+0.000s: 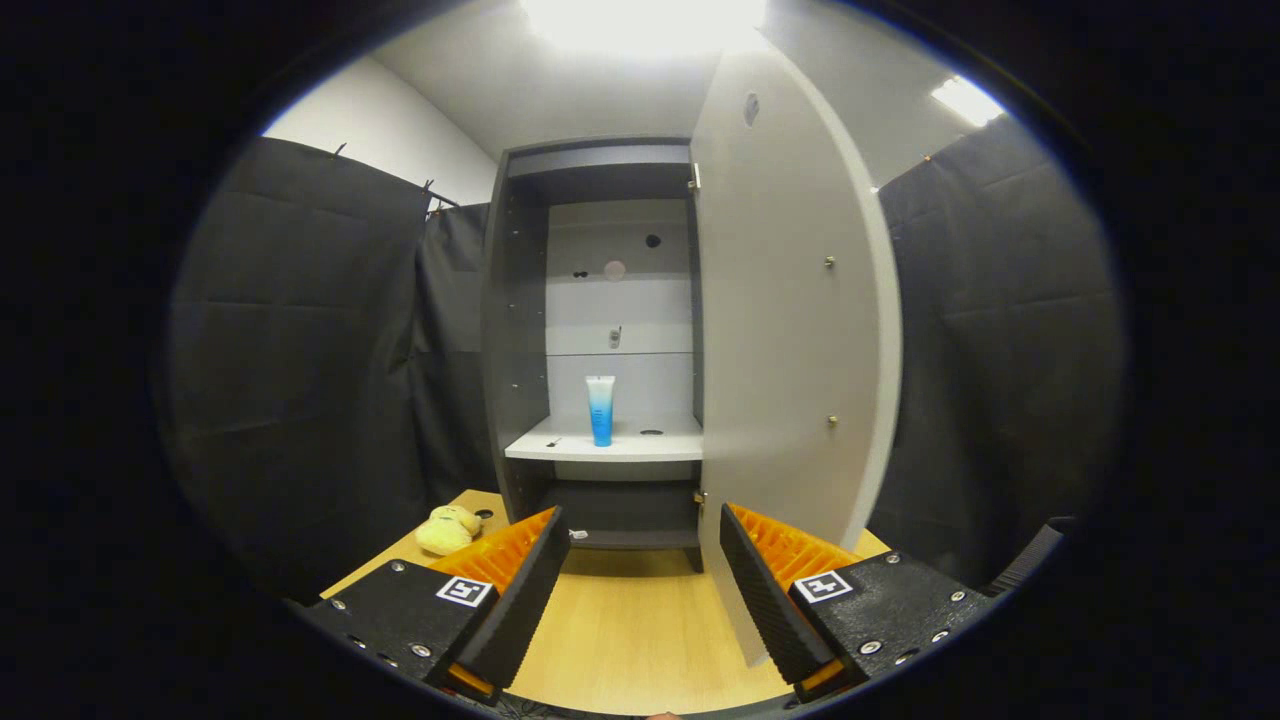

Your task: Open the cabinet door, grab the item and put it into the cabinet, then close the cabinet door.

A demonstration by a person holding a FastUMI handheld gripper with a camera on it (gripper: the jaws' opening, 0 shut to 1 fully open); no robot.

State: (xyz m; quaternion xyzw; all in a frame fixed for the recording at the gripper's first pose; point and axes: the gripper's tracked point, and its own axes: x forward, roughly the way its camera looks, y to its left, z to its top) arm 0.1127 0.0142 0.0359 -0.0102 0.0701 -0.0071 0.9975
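A tall grey cabinet (520, 330) stands on the far end of a wooden table (630, 620). Its white door (785, 330) is swung wide open toward me on the right, with its lower edge just beyond my right finger. A blue and white tube (600, 410) stands upright on the cabinet's white shelf (560, 445), well beyond my fingers. My gripper (645, 555) is open over the table in front of the cabinet, with nothing between its orange-backed fingers (525, 575).
A yellow plush toy (447, 530) lies on the table to the left of the cabinet's base, just past my left finger. Black cloth walls close in on both sides. The cabinet has a dark lower compartment (625, 510) under the shelf.
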